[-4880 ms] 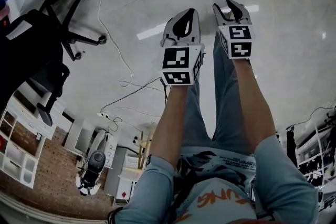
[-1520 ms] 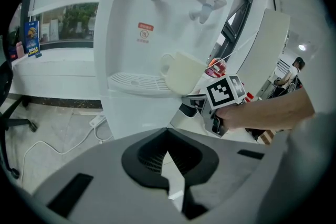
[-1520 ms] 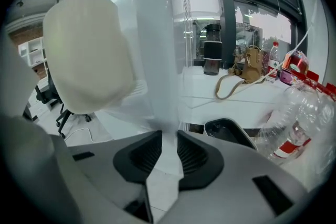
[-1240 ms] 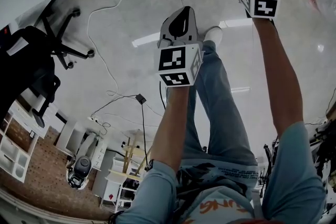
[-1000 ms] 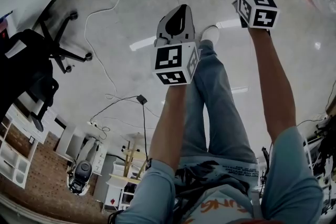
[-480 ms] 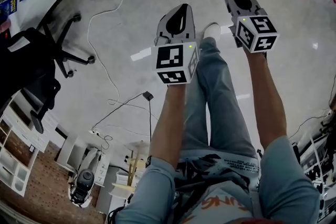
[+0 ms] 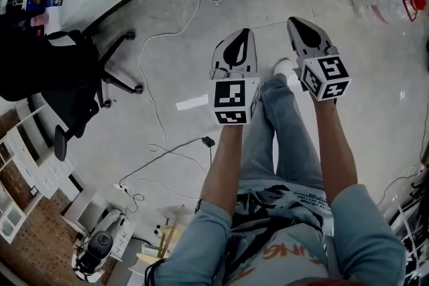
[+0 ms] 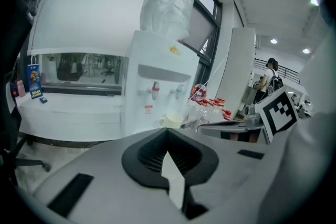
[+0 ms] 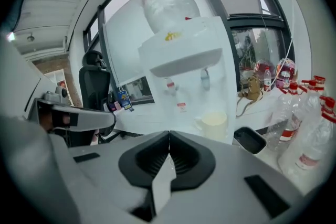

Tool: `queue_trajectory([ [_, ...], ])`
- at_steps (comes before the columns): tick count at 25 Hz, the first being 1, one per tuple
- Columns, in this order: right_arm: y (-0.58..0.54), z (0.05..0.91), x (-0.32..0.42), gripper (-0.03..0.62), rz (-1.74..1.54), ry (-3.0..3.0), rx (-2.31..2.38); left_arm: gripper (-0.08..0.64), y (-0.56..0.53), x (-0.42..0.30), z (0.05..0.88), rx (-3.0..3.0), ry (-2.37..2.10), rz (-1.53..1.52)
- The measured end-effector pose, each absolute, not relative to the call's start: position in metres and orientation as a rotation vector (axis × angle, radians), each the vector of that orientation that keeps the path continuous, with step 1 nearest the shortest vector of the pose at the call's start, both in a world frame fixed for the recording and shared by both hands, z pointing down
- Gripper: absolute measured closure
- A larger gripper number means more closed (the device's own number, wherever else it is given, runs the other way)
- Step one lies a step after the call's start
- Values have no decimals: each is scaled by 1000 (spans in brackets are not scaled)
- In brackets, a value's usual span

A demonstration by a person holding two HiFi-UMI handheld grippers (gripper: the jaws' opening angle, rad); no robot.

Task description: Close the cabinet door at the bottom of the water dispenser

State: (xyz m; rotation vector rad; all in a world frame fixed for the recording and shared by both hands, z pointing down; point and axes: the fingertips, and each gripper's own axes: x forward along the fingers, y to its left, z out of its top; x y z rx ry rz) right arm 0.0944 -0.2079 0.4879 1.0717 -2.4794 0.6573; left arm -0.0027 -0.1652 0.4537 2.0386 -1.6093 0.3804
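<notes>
- The water dispenser stands ahead of both claws; its bottom cabinet door is hidden in every view, and I cannot tell whether it is shut or ajar.
- Left claw and right claw are each pressed together, pinching nothing.
- Best, I'd judge: go low before the dispenser and push flat on the door's free edge.
- Left of the dispenser: office chair and cable; right: plastic bottles; open floor in front.

One water dispenser, one cup, two claws
</notes>
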Motion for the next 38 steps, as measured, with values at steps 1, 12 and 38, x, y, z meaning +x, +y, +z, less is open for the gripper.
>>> queue_trajectory([
  [1,-203,473,91,563,659,-2483,1073,552,-161,-6,441,2030,-1622,365],
  [12,-199,256,46,561,468,-2657,1154,552,-158,-50,255,2041,-1815,98],
  [38,-206,27,15,561,28,-2915,1133,552,-164,-91,13,2336,-2145,3],
])
